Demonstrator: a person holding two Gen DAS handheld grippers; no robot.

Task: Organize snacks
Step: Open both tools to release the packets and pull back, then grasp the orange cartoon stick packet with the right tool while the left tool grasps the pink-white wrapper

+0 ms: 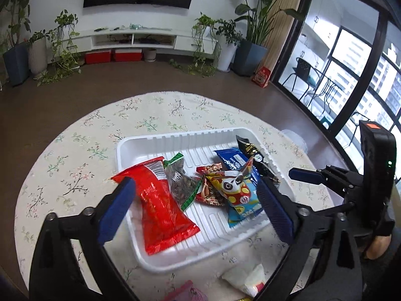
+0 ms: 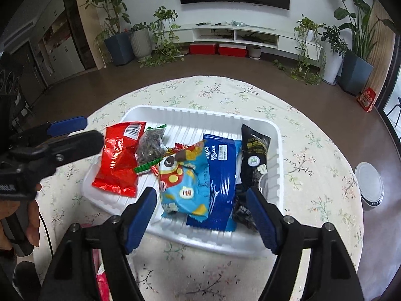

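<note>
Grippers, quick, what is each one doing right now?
Left gripper: open, holding nothing, over the tray.
Right gripper: open, holding nothing.

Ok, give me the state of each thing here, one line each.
Left gripper: open, empty.
Right gripper: open, empty.
White tray: holding snacks.
Red packet: lying in tray, sealed.
Seed packet: in tray, overlapping red packet.
Blue cake packet: in tray, partly covered.

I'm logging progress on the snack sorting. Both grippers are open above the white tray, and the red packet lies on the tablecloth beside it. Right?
Not quite. The red packet lies inside the white tray, at its left end, as the right wrist view shows. Both grippers, left and right, do have open jaws.
</note>
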